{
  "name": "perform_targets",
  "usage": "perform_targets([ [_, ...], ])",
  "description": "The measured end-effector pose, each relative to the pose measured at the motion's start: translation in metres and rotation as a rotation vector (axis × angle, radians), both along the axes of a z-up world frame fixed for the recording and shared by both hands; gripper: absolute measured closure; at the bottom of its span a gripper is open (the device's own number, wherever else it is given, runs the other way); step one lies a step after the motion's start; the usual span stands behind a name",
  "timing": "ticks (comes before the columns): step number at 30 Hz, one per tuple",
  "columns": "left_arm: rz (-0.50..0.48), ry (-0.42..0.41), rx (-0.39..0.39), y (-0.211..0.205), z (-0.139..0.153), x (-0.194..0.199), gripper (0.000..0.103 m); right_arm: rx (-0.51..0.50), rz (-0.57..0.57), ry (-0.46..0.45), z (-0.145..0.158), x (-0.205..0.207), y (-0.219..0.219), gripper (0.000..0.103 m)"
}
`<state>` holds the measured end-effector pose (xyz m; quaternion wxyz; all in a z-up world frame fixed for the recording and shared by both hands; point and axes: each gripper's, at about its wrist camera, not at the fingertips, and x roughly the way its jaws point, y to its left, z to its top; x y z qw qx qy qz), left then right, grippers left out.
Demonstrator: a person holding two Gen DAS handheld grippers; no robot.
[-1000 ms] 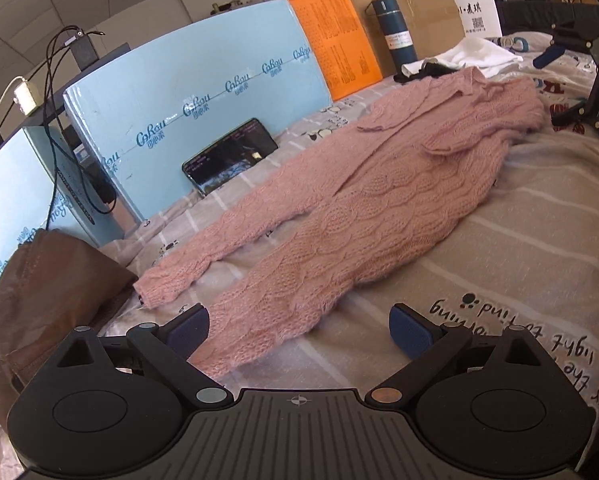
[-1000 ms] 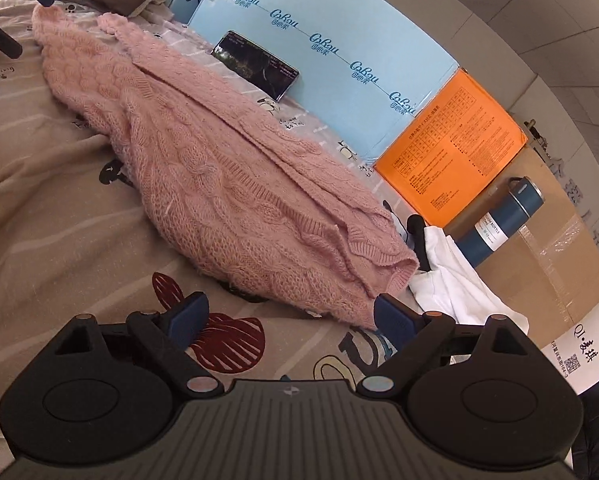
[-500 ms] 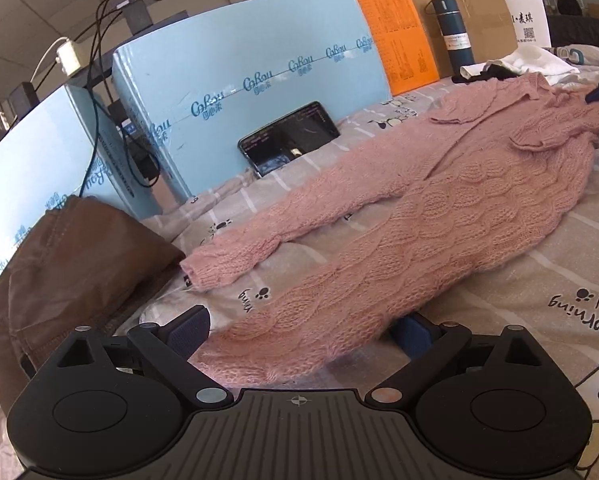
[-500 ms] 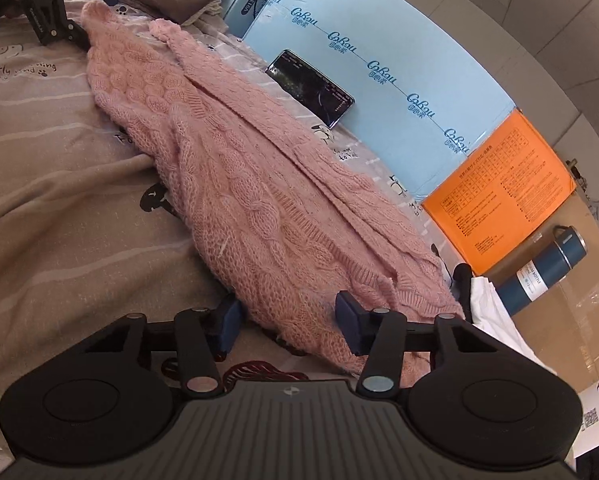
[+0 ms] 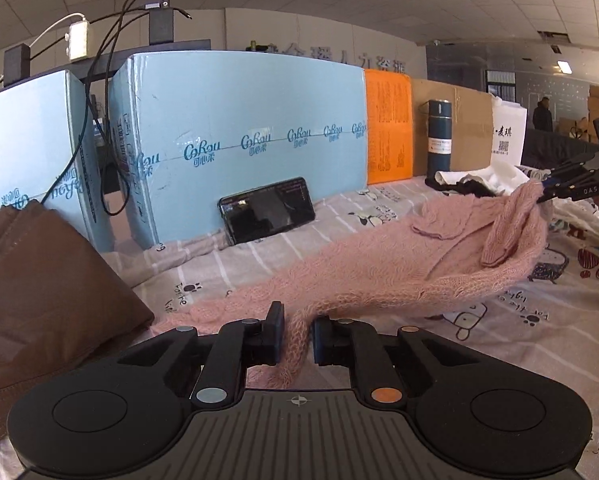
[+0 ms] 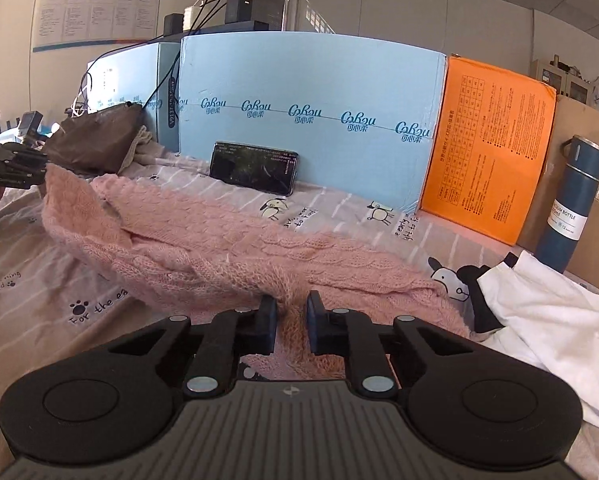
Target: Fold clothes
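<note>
1. Our left gripper (image 5: 297, 338) has its jaws drawn close on a bunched edge of the pink knitted sweater (image 5: 399, 276); the wool fills the narrow gap between the pads; our right gripper (image 6: 291, 326) is closed the same way on the opposite end of the garment.
2. The sweater runs lengthwise straight from one gripper to the other, so its long axis lies along the line between our two hands; each hand is nearest its own end, and neither is nearer the middle.
3. The held ends are raised while the middle sags toward the printed bedsheet (image 6: 51, 280); we judge the coming fold turns on bringing one end over toward the other along that axis.
4. The knit is loose, fuzzy and cabled, with a sleeve (image 5: 503, 236) lying folded on top; it looks stretchy and apt to droop.
</note>
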<state>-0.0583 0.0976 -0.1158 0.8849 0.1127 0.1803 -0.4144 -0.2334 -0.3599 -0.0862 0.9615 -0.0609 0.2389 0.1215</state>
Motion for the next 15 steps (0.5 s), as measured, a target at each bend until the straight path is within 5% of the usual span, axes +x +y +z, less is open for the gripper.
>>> perform_targets([
  [10, -0.039, 0.289, -0.206, 0.002, -0.021, 0.078, 0.090, 0.114, -0.037, 0.106, -0.001, 0.084, -0.040, 0.089],
  [15, -0.013, 0.355, -0.271, 0.005, -0.036, 0.095, 0.087, 0.147, -0.069, 0.172, -0.019, 0.109, -0.049, 0.089],
])
